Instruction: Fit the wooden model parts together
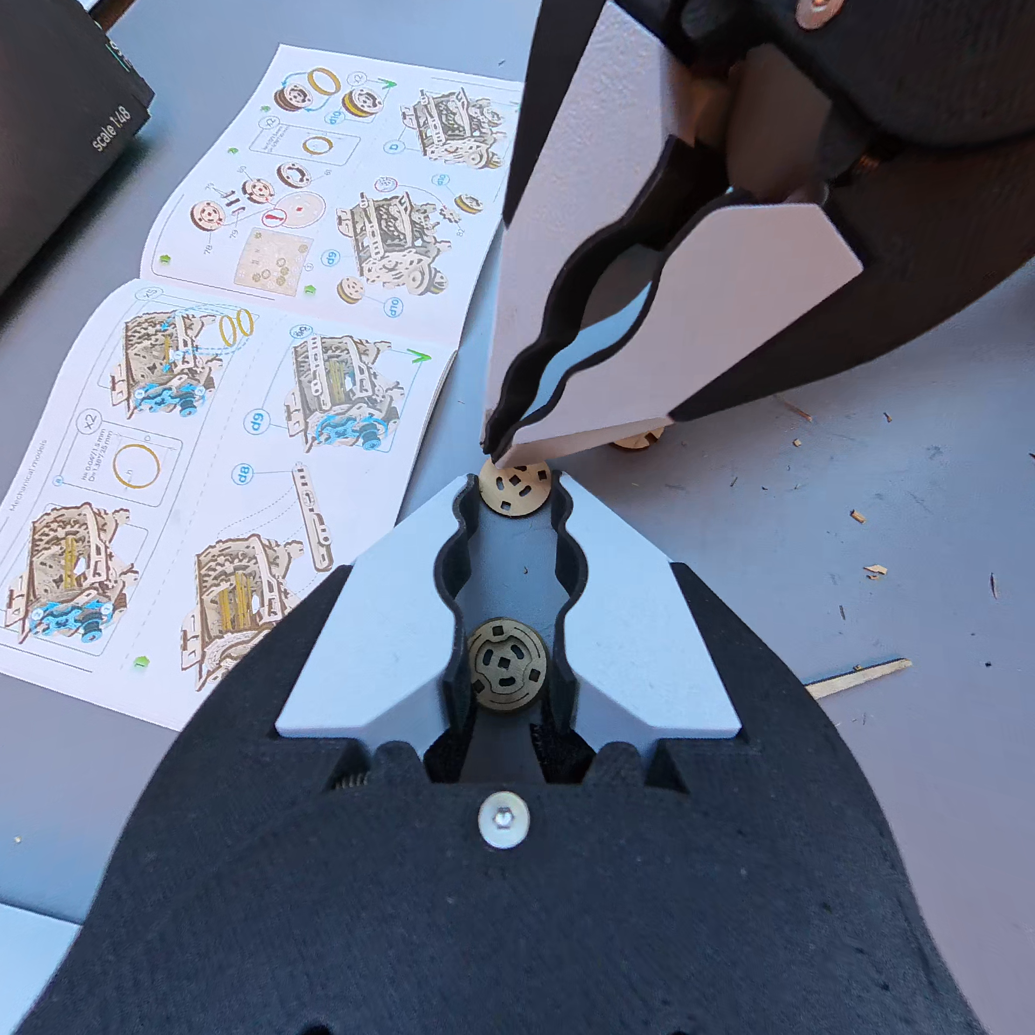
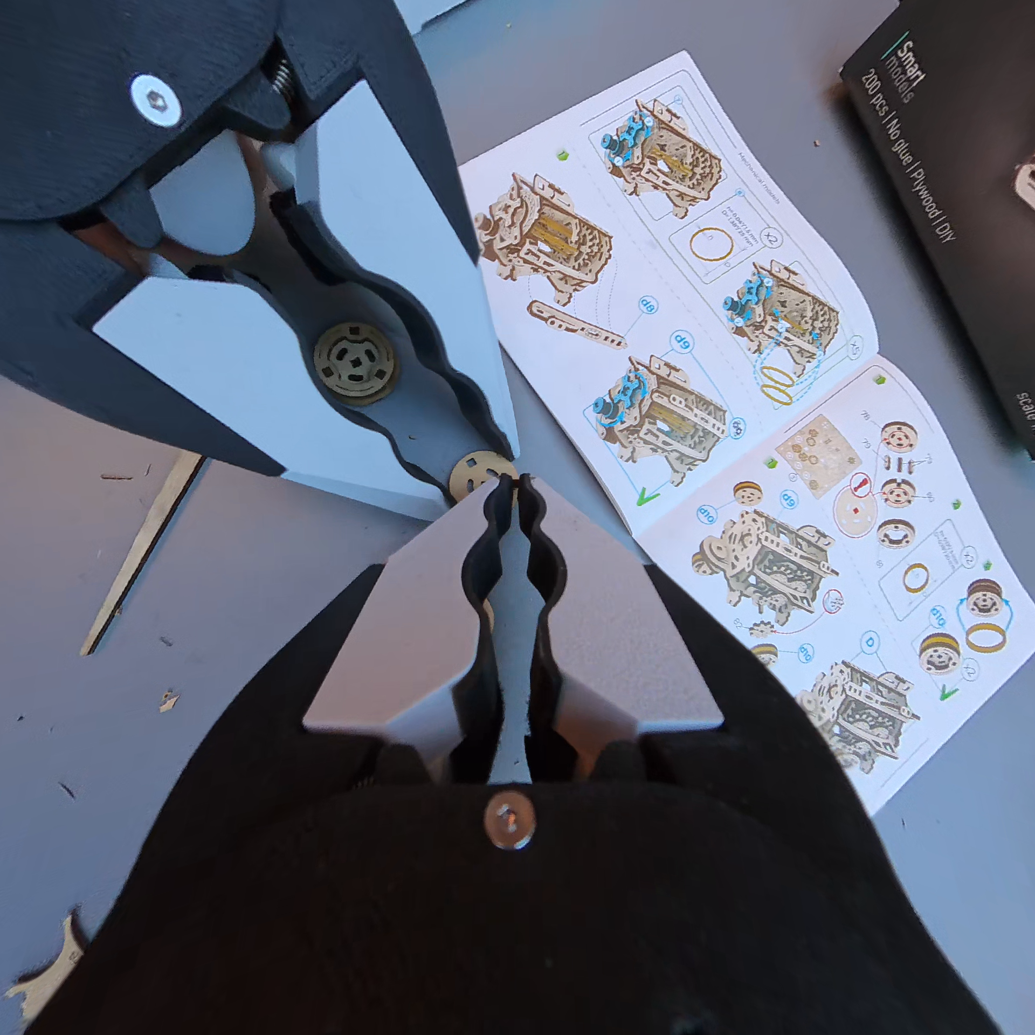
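Grey tabletop [image 1: 840, 560] is mostly bare on the side away from the instruction booklet [image 1: 269, 392]; only wood chips and a thin wooden strip [image 1: 857, 677] lie there, flat, no real block. Booklet lies open and flat beside the work spot, passable over. Black box [image 2: 952, 196] sits past the booklet at the table edge, the only tall obstacle.

Centre is crowded: left gripper [image 1: 512, 481] and right gripper [image 2: 512, 484] meet tip to tip at the small wooden disc [image 1: 515, 487]. A second slotted wooden disc [image 1: 507, 663] lies in the gap between the left fingers. Another wooden piece [image 1: 638, 439] sits under the right gripper, mostly hidden.
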{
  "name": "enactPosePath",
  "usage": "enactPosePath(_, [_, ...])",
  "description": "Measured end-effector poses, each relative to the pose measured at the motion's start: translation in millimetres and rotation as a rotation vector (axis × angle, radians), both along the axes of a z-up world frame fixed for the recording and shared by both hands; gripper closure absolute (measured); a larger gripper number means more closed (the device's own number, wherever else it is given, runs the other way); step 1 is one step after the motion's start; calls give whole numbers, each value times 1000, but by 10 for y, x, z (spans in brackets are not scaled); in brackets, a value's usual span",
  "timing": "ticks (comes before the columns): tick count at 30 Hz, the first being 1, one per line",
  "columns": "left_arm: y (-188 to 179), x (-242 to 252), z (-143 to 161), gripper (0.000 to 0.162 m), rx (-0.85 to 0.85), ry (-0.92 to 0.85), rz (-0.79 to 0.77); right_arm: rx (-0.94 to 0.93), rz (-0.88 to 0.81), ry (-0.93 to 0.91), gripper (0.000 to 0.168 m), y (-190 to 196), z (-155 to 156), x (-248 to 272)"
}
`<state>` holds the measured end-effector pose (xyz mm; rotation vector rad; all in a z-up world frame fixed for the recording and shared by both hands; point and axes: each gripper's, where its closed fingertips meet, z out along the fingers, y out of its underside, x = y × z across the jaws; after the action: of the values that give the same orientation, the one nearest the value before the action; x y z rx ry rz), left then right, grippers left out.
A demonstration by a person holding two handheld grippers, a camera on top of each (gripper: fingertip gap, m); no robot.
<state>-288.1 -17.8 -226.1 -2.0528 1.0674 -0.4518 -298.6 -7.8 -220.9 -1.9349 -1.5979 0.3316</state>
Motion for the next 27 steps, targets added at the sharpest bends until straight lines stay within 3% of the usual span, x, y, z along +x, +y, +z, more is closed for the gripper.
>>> enactPosePath(1, [0, 1, 1, 138, 0, 1, 0, 13, 4, -7, 168, -1, 0, -2])
enactPosePath(21, [0, 1, 2, 138, 2, 0, 2, 114, 54, -37, 168, -17, -1, -7])
enactPosePath(27, [-1, 2, 5, 138, -10, -10, 8, 9, 50, 20, 167, -15, 1, -1])
